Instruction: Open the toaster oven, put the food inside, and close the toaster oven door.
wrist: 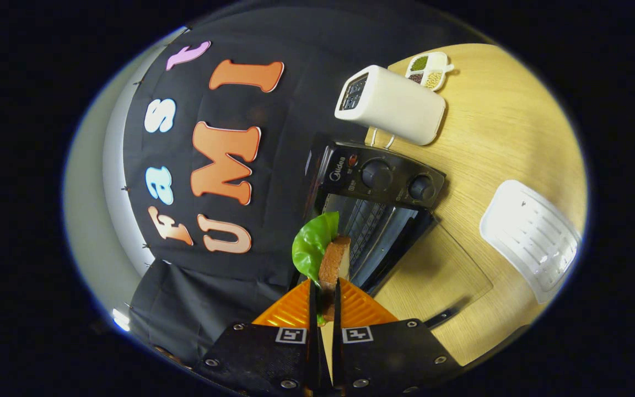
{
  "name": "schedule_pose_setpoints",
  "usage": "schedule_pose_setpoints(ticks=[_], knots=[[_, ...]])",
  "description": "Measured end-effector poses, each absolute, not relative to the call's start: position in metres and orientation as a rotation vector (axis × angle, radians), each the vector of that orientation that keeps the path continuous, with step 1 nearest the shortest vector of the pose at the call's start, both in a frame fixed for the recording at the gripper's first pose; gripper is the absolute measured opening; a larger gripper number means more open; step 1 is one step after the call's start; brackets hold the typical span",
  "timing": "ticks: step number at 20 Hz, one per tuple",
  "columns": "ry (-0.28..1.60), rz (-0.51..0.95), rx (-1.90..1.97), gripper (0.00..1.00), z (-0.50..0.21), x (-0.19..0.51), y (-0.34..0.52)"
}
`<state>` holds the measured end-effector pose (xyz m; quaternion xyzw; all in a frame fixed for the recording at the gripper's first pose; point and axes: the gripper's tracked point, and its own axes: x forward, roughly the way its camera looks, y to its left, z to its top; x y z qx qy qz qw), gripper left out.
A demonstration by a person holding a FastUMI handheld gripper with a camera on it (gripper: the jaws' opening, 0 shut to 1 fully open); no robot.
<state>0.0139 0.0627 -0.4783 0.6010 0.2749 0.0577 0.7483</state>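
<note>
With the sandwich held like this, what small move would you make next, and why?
Probably ease the sandwich forward into the toaster oven. The tongs are shut on it, the glass door already lies open on the table, and the rack shows just beyond the food.

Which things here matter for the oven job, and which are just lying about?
In use: sandwich clamped in the gripper; toaster oven, its door open.
Lying about: white toaster, seed dish, white tray.
</note>
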Motion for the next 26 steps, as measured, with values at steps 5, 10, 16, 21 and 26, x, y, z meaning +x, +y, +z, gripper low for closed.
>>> schedule_pose_setpoints(ticks=[5,10,16,21,26], knots=[[0.558,0.054,1.373,0.09,-0.519,0.051,0.087],[0.493,-0.067,1.420,0.09,-0.535,0.102,0.105],[0.557,-0.142,1.319,0.27,-0.548,0.118,0.125],[0.617,-0.148,1.268,0.82,-0.554,0.106,0.128],[0.668,-0.145,1.237,0.97,-0.553,0.085,0.123]])
